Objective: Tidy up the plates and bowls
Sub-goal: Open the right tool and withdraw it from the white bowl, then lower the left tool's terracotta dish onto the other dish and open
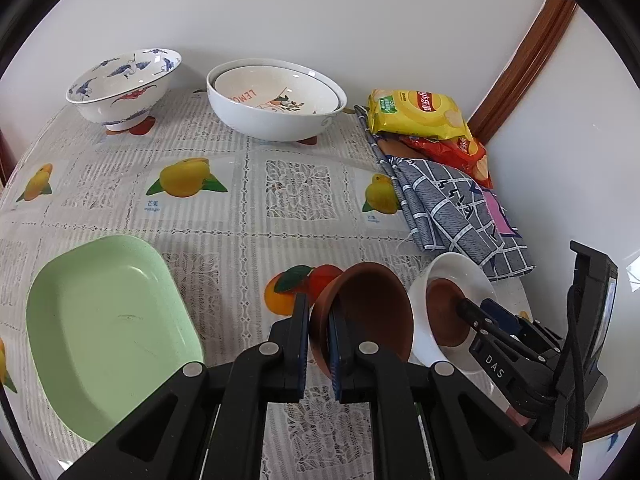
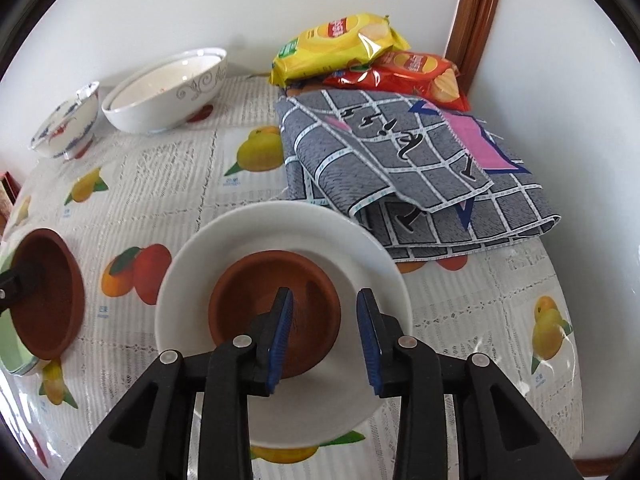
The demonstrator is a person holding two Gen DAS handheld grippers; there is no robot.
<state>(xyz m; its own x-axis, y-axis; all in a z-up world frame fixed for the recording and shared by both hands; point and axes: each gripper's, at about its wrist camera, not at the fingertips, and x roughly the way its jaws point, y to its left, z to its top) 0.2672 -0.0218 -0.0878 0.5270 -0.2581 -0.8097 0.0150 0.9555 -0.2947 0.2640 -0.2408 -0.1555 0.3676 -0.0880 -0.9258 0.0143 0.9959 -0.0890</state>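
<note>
The left gripper [image 1: 319,340] pinches the rim of a brown clay bowl [image 1: 362,312], tipped on edge with its mouth facing two o'clock, above the tabletop [image 1: 256,216]. The right gripper [image 2: 326,334] has its fingers parted and gripping nothing: one hangs inside a second clay bowl [image 2: 256,292], the other outside its rim. That bowl sits upright in a white plate [image 2: 372,268]. Only the left view shows the empty green dish [image 1: 108,328] at eight o'clock; a lemon-print bowl [image 1: 280,94] nests inside a white bowl [image 1: 264,120] at twelve.

Two terracotta bowls [image 1: 362,312] [image 2: 276,312], three porcelain bowls [image 1: 124,88] [image 1: 276,120] [image 1: 276,94] (one nested inside another), one white plate [image 2: 280,240], one green tray [image 1: 108,328], two crisp packets [image 2: 340,50] [image 2: 404,74], one checked cloth [image 2: 400,168].
</note>
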